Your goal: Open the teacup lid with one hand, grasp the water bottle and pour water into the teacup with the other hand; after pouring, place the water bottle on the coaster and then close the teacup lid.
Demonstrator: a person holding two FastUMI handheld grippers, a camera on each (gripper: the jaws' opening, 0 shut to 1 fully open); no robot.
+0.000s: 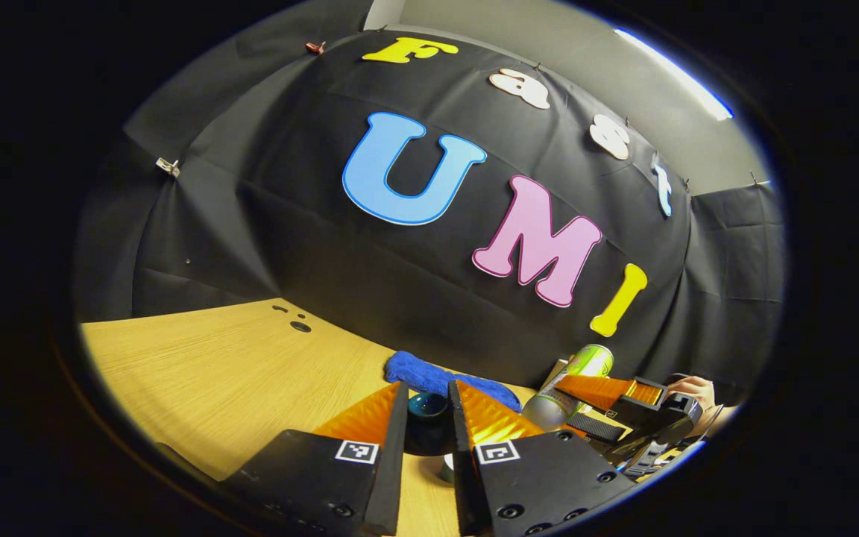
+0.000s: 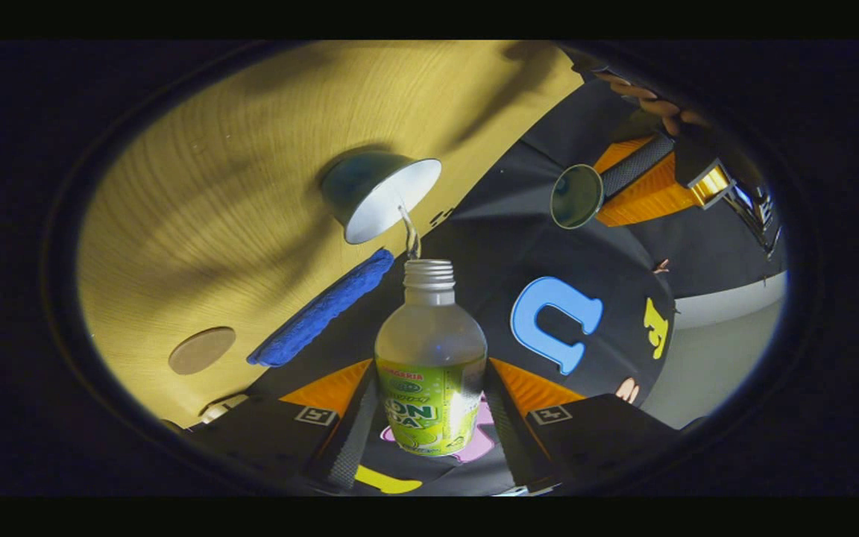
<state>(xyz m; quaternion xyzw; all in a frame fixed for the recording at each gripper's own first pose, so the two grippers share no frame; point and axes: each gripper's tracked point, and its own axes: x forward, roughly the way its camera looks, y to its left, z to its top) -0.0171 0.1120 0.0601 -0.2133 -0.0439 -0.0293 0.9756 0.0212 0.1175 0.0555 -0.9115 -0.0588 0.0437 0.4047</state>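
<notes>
My right gripper [image 2: 429,365] is shut on the clear water bottle [image 2: 429,328] with its green label, tipped over. A thin stream of water [image 2: 408,235] runs from its open mouth into the dark teal teacup [image 2: 381,195], white inside, standing on the wooden table. My left gripper [image 1: 427,395] is shut on the dark teal lid [image 1: 427,409], held off to one side of the cup. That lid [image 2: 577,195] and the left gripper [image 2: 608,183] appear in the right gripper view too. The tilted bottle [image 1: 575,373] and the right gripper [image 1: 579,406] lie to the right in the left gripper view.
A round tan coaster [image 2: 202,349] lies on the wooden table [image 2: 198,186]. A blue cloth [image 2: 321,306] is stretched along the table's back edge, between coaster and cup; it is also behind the lid [image 1: 437,379]. A hand [image 1: 694,388] holds the right gripper.
</notes>
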